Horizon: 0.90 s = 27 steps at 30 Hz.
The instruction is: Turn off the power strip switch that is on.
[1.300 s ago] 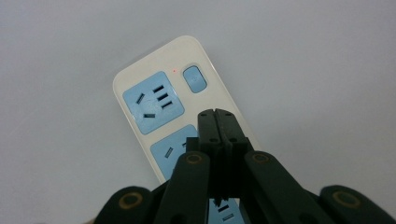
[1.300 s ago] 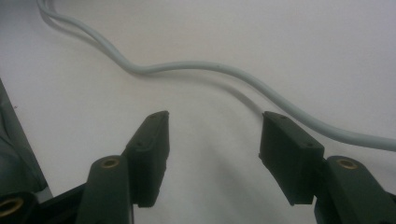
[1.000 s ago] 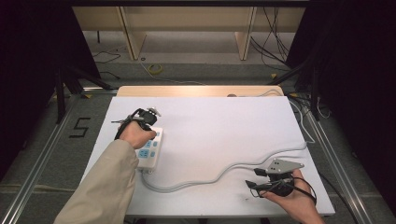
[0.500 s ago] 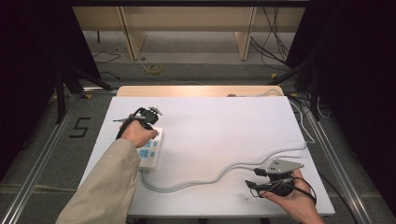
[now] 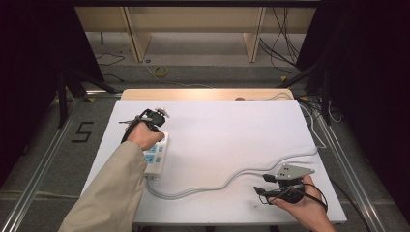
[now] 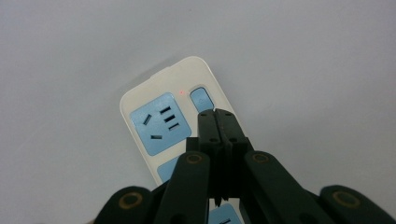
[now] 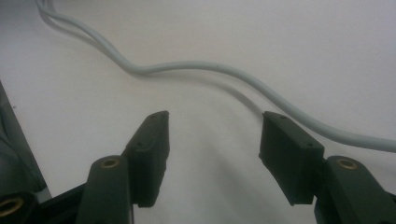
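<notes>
A white power strip [image 5: 155,157] with blue sockets lies on the left half of the white table [image 5: 232,121]. My left gripper [image 5: 155,129] is held over the strip's far end. In the left gripper view its jaws are pressed together, and the left gripper [image 6: 217,114] has its tip right by the blue switch [image 6: 201,98], beside a small red light [image 6: 180,92] on the strip [image 6: 140,100]. Whether the tip touches the switch I cannot tell. My right gripper [image 5: 261,184] rests near the front right edge, open and empty. The right gripper [image 7: 212,121] faces the strip's grey cable [image 7: 201,65].
The grey cable [image 5: 232,175] snakes from the strip's near end across the table and off its right edge. A wooden board [image 5: 203,93] borders the far edge. Loose cables [image 5: 285,43] lie on the floor beyond.
</notes>
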Available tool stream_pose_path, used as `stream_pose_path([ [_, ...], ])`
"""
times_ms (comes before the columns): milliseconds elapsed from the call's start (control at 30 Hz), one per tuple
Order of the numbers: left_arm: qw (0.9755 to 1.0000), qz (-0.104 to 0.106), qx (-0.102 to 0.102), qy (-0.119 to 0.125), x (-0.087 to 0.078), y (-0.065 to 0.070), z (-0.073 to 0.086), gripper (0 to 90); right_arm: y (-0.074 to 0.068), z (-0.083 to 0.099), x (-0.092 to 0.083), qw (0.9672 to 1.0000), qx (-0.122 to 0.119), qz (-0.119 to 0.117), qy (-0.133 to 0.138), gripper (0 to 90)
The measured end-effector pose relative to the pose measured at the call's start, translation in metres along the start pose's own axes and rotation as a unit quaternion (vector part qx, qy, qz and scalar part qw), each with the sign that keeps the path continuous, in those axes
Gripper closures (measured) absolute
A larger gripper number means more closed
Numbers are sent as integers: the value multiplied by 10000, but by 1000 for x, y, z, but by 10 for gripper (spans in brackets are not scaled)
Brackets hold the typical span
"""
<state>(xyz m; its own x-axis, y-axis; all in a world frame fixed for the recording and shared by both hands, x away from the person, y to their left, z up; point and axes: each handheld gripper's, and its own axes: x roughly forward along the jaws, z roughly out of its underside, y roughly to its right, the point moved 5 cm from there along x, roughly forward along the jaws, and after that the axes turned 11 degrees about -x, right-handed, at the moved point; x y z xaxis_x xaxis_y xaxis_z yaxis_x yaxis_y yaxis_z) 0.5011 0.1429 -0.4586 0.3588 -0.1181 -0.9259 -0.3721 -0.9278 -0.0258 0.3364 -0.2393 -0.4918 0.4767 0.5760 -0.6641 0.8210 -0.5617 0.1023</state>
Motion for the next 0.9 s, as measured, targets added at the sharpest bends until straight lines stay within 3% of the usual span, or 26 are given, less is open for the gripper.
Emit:
stream_pose_path([
  [900,10000,-33,-62,-11,4,-1,-9,899,0,0,0,10000,-12,-7,-5,432],
])
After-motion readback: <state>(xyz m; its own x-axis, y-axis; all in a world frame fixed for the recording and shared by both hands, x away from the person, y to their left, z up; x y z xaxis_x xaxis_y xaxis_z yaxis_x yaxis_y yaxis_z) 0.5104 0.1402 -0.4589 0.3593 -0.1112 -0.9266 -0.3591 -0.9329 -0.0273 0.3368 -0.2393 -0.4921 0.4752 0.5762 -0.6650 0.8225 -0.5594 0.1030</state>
